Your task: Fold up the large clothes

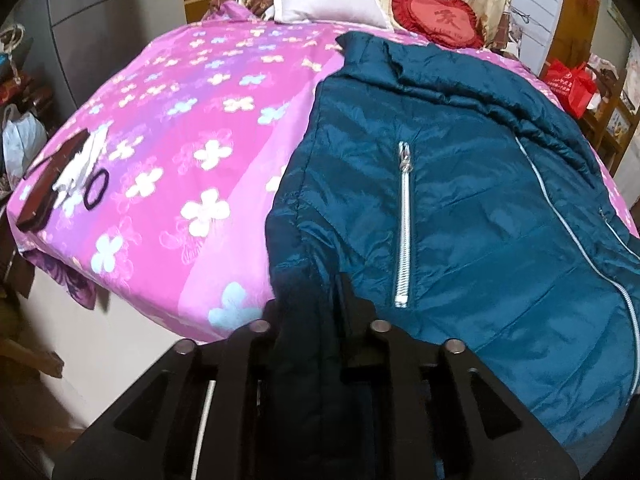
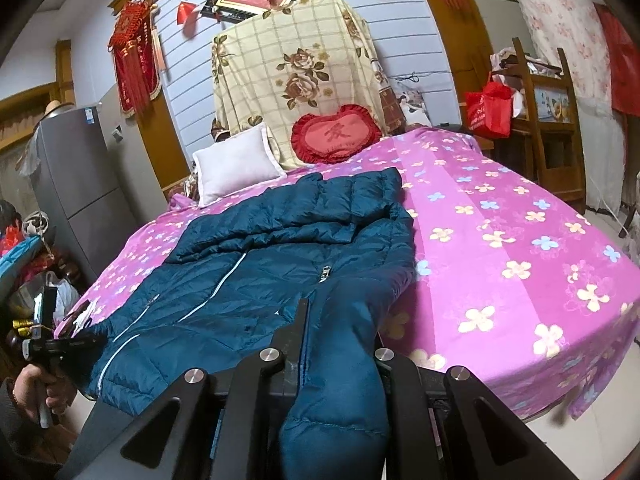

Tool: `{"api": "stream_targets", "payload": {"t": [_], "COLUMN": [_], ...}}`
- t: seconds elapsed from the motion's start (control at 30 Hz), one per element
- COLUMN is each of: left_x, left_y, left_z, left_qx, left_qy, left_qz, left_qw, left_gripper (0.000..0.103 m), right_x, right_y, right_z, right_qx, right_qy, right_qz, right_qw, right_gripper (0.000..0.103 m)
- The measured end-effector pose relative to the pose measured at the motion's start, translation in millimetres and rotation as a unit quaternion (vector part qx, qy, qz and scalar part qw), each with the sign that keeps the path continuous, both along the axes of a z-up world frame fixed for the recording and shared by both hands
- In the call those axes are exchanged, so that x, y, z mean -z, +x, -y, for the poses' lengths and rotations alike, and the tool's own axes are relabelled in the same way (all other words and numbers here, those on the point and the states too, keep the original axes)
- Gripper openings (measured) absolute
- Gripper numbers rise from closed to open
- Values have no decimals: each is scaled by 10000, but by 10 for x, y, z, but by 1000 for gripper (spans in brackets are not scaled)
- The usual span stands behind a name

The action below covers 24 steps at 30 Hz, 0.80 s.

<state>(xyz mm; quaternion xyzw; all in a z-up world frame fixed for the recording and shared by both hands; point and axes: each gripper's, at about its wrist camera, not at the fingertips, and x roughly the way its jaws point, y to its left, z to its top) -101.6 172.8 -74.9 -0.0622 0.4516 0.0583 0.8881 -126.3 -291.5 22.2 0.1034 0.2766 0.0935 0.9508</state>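
A large teal puffer jacket (image 1: 460, 200) lies front up on the bed, its silver pocket zipper (image 1: 404, 228) showing. My left gripper (image 1: 312, 308) is at the jacket's near left edge, and dark teal fabric fills the gap between its fingers. In the right wrist view the jacket (image 2: 260, 264) spreads from the near edge towards the pillows. My right gripper (image 2: 336, 328) is shut on a thick bunch of it at the near right side, with one finger (image 2: 300, 320) showing and the other hidden by fabric. The left gripper (image 2: 86, 340), held by a hand (image 2: 36, 392), appears at the jacket's far left corner.
The bed has a pink flowered sheet (image 1: 180, 120). A white pillow (image 2: 236, 160) and a red heart cushion (image 2: 336, 136) lie at its head. A dark box (image 1: 44, 188) and a black hair band (image 1: 96, 188) sit near the left edge. A fridge (image 2: 76, 168) stands left, a wooden chair (image 2: 548, 120) right.
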Motion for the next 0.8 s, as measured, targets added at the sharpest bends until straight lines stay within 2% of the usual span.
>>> {"api": "stream_targets", "payload": {"t": [0.07,0.13,0.23,0.3,0.37,0.43,0.47,0.5,0.63,0.73,0.8], "left_x": [64,76,80,82,80,73,70,63,43,20,-6], "left_y": [5,-3,-6,-16,-28,-35,-38,-32,-32,-61,-70], "left_z": [-48,-86,-69,-55,-84,-122,-133,-140,-94,-97,-128], "left_qx": [2,61,224,396,470,490,506,546,679,724,700], "left_qy": [-120,-241,-220,-199,-322,-443,-473,-526,-440,-476,-592], "left_qz": [-47,29,67,94,129,150,143,141,151,201,236], "left_qw": [9999,9997,9995,9990,9983,9977,9975,9970,9966,9960,9955], "left_gripper": [32,35,39,40,40,32,21,17,12,9,7], "right_x": [7,20,81,122,169,219,249,276,429,423,362], "right_y": [11,31,88,111,126,141,148,155,197,131,70], "right_z": [11,12,12,6,-10,-39,-49,-48,3,-34,-56], "right_qx": [-6,-25,-172,-274,-357,-350,-299,-232,-35,-161,-234], "right_qy": [19,59,267,408,503,463,401,360,365,321,238], "right_qz": [-19,-87,-299,-406,-529,-684,-780,-888,-1417,-1403,-1180], "right_qw": [10000,9999,9990,9980,9967,9960,9957,9951,9892,9895,9925], "right_gripper": [12,12,15,22,37,39,39,39,39,23,19]}}
